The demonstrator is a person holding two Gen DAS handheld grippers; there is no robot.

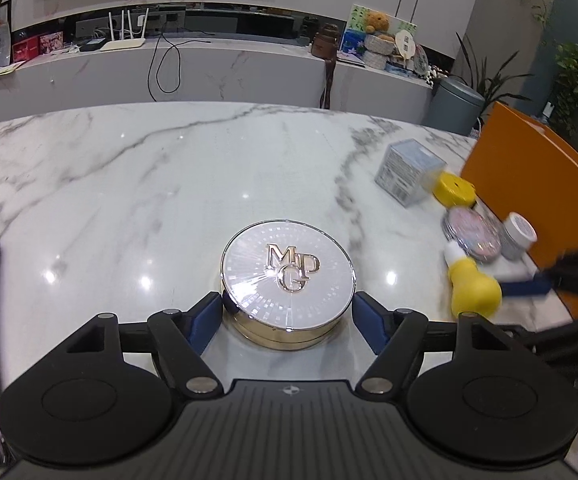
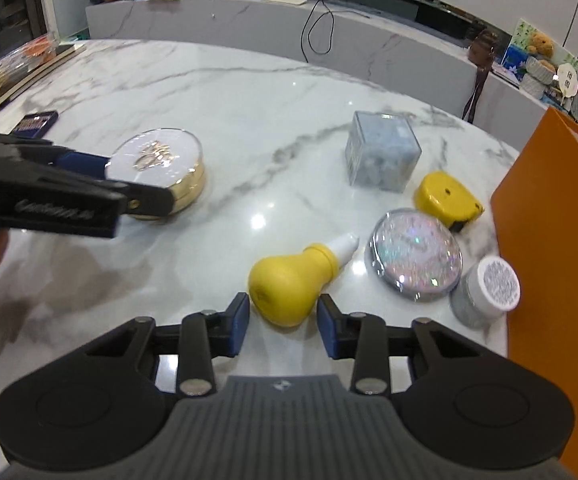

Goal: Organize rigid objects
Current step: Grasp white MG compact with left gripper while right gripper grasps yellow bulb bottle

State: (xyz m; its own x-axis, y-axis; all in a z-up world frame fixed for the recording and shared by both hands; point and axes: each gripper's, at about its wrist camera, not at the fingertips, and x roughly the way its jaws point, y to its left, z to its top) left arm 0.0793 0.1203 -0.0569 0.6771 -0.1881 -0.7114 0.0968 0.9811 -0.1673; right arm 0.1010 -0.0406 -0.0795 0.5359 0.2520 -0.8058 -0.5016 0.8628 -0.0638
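A round gold compact (image 1: 287,276) with a raised logo on its white lid sits between the blue pads of my left gripper (image 1: 287,308), which press on its two sides. The right wrist view shows the same compact (image 2: 161,172) low over the marble table (image 2: 249,100) at the left. A yellow bulb-shaped bottle (image 2: 289,284) with a white nozzle lies on its side near the front edge. My right gripper (image 2: 283,308) is shut on its round body, with a pad against each side.
Right of the bottle lie a glittery round case (image 2: 415,254), a small white-lidded jar (image 2: 489,292), a yellow tape measure (image 2: 447,196) and a clear blue box (image 2: 383,156). An orange panel (image 2: 557,240) stands upright at the right edge. A dark blue packet (image 2: 35,122) lies far left.
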